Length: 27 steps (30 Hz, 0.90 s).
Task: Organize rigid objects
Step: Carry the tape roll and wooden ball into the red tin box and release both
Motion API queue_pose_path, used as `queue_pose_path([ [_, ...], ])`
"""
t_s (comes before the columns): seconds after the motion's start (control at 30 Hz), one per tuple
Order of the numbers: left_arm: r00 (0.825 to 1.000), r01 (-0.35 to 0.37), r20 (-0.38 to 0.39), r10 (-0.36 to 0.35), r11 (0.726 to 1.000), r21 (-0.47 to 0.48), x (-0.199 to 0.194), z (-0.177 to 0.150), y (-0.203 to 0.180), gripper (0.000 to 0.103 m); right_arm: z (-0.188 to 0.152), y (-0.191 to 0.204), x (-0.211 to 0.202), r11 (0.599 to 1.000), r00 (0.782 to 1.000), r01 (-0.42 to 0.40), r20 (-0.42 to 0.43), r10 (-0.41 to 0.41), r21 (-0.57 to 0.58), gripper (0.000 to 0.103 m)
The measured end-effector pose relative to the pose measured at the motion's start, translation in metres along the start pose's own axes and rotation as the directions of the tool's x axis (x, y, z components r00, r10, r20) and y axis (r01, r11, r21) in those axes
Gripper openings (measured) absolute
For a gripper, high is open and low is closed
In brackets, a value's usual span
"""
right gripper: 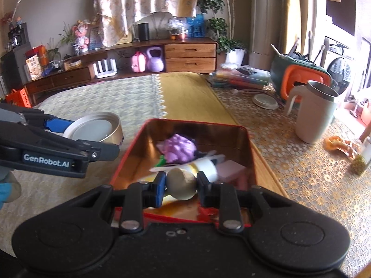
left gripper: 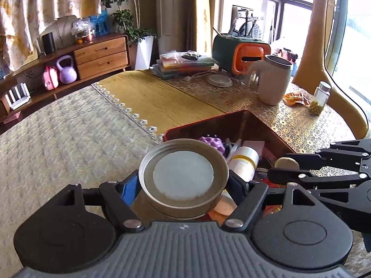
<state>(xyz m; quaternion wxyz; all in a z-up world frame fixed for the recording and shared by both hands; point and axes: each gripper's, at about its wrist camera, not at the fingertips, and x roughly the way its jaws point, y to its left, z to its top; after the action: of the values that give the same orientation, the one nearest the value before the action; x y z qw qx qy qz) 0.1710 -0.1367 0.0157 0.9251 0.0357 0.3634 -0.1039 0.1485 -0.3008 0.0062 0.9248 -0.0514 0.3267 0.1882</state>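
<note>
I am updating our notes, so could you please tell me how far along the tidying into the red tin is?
Done: the red tin already holds a purple bumpy toy, a white tube and a pink block. In hand: the left gripper grips a round metal tin; the right gripper grips a beige ball over the tin. Left: dropping both in.

Tin box (right gripper: 245, 143) near end hidden behind right tool (right gripper: 180, 186); contents blurred.
</note>
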Motion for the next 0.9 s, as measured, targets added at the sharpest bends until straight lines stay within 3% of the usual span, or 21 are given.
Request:
queue_pose_path([
  [0.2, 0.999, 0.036, -0.030, -0.035, 0.999, 0.021, 0.025, 0.014, -0.026, 0.077, -0.010, -0.021, 0.007, 0.999, 0.999, 0.043, -0.010, -0.043, -0.006, 0.027],
  [0.43, 0.997, 0.068, -0.051, -0.066, 0.997, 0.038, 0.056, 0.039, -0.046, 0.077, -0.013, -0.025, 0.016, 0.999, 0.999, 0.031, -0.020, -0.031, -0.021, 0.027],
  [0.9, 0.991, 0.090, -0.111, -0.081, 0.993, 0.079, 0.108, 0.047, -0.069, 0.077, -0.017, -0.030, 0.037, 0.999, 0.998, 0.027, -0.056, -0.029, -0.046, 0.027],
])
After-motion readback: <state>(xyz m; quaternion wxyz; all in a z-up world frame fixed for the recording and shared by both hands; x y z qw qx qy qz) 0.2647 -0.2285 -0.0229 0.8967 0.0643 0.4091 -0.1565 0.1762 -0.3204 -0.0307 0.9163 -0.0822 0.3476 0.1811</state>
